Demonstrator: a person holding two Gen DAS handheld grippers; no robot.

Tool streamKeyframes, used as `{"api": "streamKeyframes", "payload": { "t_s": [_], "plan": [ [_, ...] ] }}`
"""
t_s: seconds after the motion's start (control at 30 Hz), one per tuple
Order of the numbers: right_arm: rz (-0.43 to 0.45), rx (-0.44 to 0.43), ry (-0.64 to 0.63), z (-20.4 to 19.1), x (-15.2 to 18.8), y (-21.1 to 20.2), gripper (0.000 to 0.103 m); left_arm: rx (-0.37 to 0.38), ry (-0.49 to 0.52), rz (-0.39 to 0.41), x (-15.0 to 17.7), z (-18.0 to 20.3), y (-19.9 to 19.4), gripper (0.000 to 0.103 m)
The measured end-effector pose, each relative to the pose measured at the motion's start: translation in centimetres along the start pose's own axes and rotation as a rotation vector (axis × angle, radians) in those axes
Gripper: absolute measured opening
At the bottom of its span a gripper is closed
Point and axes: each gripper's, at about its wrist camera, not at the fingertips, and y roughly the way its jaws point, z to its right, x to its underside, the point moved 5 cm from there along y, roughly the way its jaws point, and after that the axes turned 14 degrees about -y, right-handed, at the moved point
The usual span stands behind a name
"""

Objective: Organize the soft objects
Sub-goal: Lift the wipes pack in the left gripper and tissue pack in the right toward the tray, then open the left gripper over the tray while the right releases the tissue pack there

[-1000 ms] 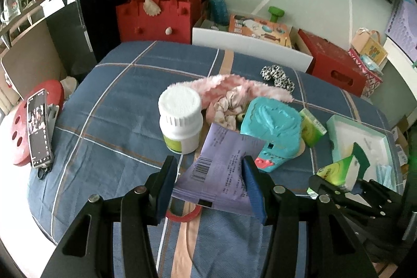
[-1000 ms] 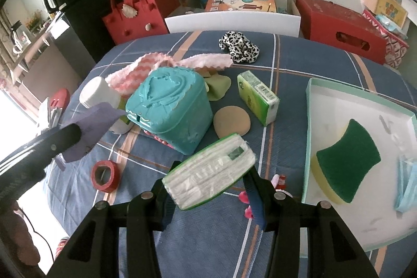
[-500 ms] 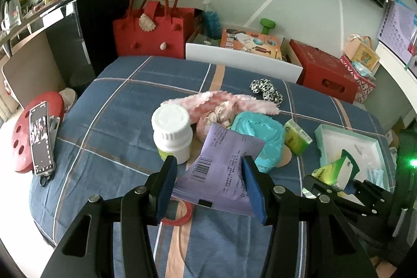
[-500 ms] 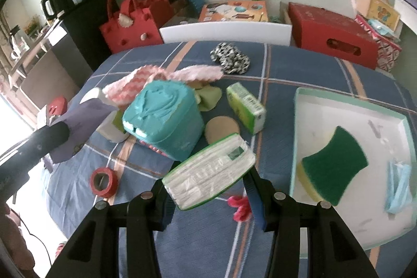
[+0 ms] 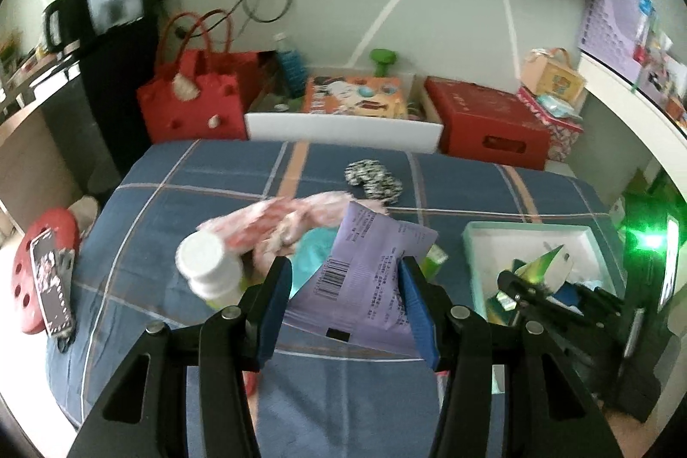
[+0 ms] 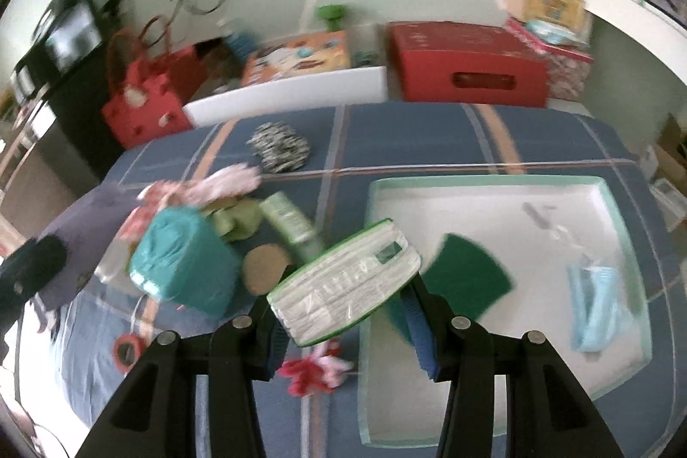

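You are lifting both packs up off the bed, your left gripper point(image 5: 343, 303) squeezing the soft purple plastic packet point(image 5: 365, 282) and your right gripper point(image 6: 343, 312) squeezing the green-edged white tissue pack point(image 6: 343, 282) toward the pale green tray point(image 6: 618, 217) at two o'clock.

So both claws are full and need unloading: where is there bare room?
Free: the white tray floor between green sponge and far rim; bare cloth behind the zebra scrunchie. Crowded: around the teal box and pink cloth.

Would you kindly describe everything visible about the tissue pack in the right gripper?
The tissue pack is a soft rectangular packet of stacked white tissues in clear film with green edging and a small green label. It is tilted, its right end higher, and clamped between the right gripper's blue-padded jaws, lifted above the blue plaid cloth beside the white tray.
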Motion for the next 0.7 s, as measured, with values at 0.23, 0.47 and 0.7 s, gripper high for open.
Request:
{"api": "streamKeyframes", "payload": {
  "t_s": [0.23,0.47,0.7],
  "plan": [
    [-0.015,0.092,0.147,6.9,0.7,0.1,0.05,0.067,0.112,-0.025,0.5,6.0,1.7,0.053],
    [-0.036,0.158,0.236,11.2,1.8,0.6,0.05,0.145,0.194,-0.073,1.9,11.8,4.9,0.053],
    [-0.046,0.199,0.288,14.2,2.4,1.9,0.05,0.156,0.238,-0.07,3.4,14.7,9.9,0.053]
  ]
}}
